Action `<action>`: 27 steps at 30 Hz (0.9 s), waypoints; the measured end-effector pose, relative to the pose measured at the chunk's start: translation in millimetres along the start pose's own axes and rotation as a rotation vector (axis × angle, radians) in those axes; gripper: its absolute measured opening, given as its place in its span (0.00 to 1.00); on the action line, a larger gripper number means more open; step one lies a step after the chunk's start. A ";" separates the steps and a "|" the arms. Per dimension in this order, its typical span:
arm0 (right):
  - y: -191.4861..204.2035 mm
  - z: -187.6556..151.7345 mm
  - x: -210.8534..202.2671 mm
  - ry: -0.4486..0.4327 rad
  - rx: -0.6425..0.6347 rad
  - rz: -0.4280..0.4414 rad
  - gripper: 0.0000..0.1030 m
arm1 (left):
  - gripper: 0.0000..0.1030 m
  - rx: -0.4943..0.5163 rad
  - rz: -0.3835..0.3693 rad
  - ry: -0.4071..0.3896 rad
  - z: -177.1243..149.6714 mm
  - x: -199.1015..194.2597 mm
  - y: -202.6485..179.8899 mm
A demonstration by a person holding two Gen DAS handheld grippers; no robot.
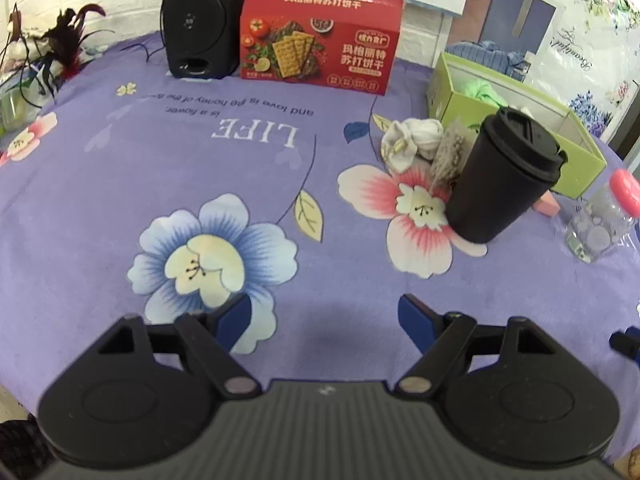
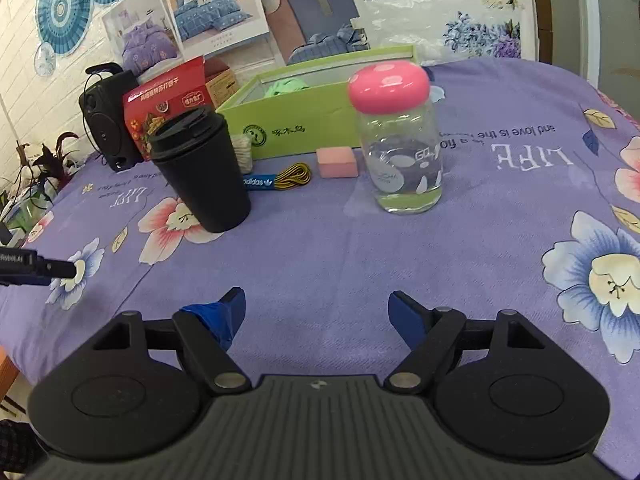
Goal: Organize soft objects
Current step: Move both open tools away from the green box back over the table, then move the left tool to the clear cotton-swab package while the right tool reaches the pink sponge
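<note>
Grippers idle: left gripper (image 1: pixel 324 312) & right gripper (image 2: pixel 316 308) both wide apart, holding nothing, low over cloth. Green box (image 2: pixel 304 120) already has green fabric; white sock bundle (image 1: pixel 412 140) and laces (image 2: pixel 294 176) wait beside it, prob. next.

Socks (image 1: pixel 412 140) between cup (image 1: pixel 504 176) and box (image 1: pixel 576 168)
</note>
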State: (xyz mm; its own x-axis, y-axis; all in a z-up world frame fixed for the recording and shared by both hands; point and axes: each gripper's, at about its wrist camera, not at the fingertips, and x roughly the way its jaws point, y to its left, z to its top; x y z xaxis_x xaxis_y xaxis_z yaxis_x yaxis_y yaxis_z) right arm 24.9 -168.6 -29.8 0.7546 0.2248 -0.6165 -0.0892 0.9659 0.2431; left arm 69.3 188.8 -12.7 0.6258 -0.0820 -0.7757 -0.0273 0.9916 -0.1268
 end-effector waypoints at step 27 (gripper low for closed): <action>-13.3 42.6 80.6 0.162 -0.031 0.195 0.63 | 0.80 0.150 -0.112 -0.043 206.6 136.6 -60.6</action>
State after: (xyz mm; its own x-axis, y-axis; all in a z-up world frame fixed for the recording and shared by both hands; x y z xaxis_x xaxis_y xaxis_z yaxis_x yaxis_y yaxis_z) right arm 114.7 -168.8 -50.8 0.6070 0.4227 -0.6730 -0.2445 0.9051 0.3479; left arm 317.4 138.3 16.7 0.6510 -0.1918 -0.7345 0.1590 0.9805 -0.1151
